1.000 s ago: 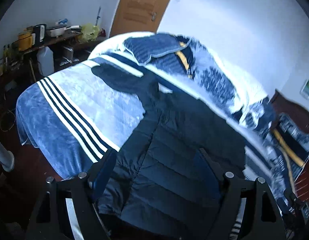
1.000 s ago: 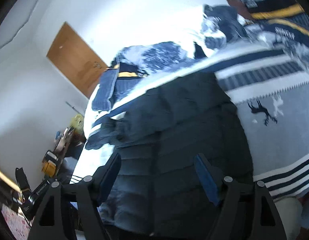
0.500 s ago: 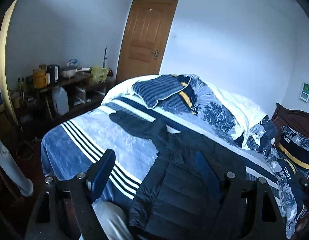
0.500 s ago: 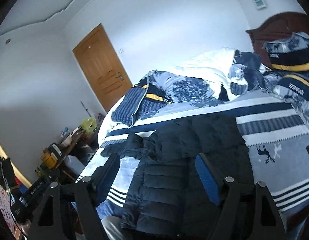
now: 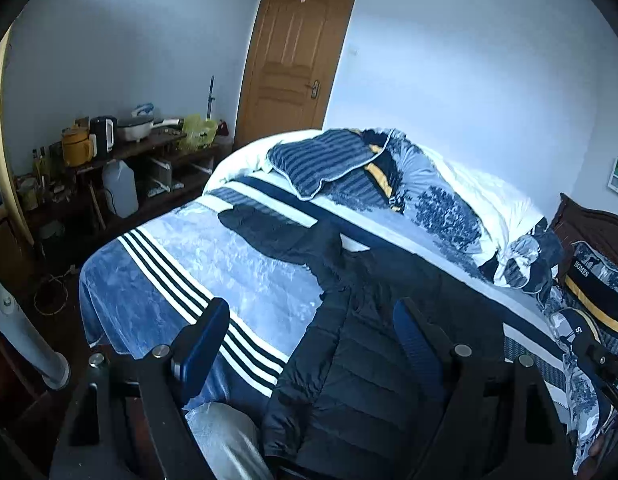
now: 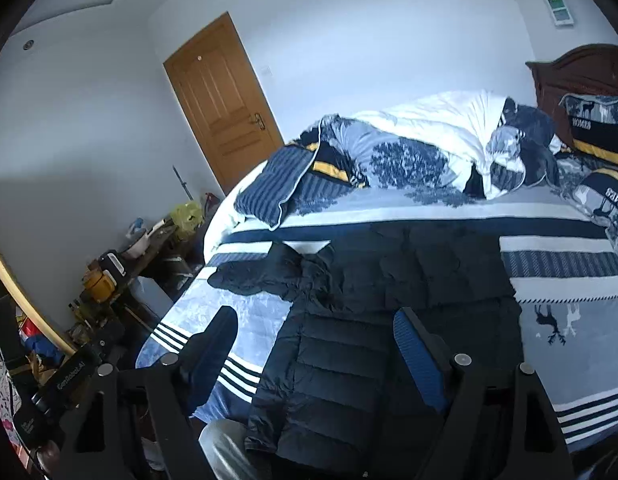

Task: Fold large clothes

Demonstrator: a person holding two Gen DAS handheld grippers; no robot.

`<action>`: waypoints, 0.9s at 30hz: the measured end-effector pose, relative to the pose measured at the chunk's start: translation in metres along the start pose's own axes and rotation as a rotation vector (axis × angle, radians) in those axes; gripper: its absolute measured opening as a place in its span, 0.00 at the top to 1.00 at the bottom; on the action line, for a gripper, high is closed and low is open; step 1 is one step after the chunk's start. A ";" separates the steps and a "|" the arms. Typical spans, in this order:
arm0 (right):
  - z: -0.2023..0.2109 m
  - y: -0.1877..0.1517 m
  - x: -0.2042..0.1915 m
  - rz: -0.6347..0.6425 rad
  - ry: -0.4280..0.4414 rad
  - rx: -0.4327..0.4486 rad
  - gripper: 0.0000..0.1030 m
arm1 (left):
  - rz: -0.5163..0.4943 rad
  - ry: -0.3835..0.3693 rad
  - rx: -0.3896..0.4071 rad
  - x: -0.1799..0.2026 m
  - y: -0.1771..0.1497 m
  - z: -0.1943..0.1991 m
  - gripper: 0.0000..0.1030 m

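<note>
In the left wrist view, the left gripper [image 5: 309, 336] hung above the bed's near edge with its blue-padded fingers [image 5: 201, 338] spread wide and nothing between them. The dark quilted puffer jacket [image 5: 361, 356] lay flat on the striped blue blanket [image 5: 197, 268], its hem drooping over the near edge and one sleeve [image 5: 265, 232] stretched toward the foot of the bed. Open blanket lay left of the jacket; the rumpled duvet [image 5: 441, 192] crowded the far side along the wall. A cluttered side table [image 5: 149, 148] stood apart beyond the foot, near the closed wooden door [image 5: 293, 60]. A grey trouser leg [image 5: 229, 440] was cut off at the bottom.

In the right wrist view, the right gripper [image 6: 315, 338] likewise stood with its jaws wide apart and empty over the jacket [image 6: 389, 320]. Its right side looked folded inward, though the dark fabric made the layers hard to read. Clear blanket [image 6: 569, 340] spread to the right, toward the pillows [image 6: 597, 128] and headboard [image 6: 577, 72]. The jacket's hem was hidden behind the gripper frame.
</note>
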State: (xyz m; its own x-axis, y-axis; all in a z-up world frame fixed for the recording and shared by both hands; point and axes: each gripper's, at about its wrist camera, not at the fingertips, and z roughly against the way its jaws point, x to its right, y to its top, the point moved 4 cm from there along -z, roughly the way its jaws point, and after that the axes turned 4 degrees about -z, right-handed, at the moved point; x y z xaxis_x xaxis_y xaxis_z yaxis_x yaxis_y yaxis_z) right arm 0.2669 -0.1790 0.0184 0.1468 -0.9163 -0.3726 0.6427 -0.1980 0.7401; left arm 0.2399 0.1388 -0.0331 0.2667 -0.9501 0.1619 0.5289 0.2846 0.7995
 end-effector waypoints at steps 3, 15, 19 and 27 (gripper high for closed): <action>-0.021 -0.001 0.002 0.006 -0.010 -0.026 0.19 | 0.018 -0.001 -0.040 -0.005 -0.001 -0.024 0.18; -0.119 0.003 0.001 0.038 0.014 -0.129 0.19 | 0.107 0.029 -0.204 -0.045 -0.002 -0.133 0.18; -0.153 0.001 0.002 0.026 0.035 -0.160 0.19 | 0.187 0.027 -0.265 -0.069 -0.001 -0.181 0.18; -0.226 -0.005 0.018 -0.006 0.009 -0.231 0.19 | 0.276 -0.001 -0.364 -0.108 0.006 -0.313 0.18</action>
State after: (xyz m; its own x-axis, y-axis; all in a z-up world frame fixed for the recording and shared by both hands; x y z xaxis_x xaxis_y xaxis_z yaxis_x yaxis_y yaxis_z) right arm 0.4365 -0.1163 -0.1183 0.1486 -0.9118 -0.3828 0.7983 -0.1178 0.5906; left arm 0.4664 0.2834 -0.2274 0.4368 -0.8325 0.3408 0.6870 0.5533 0.4711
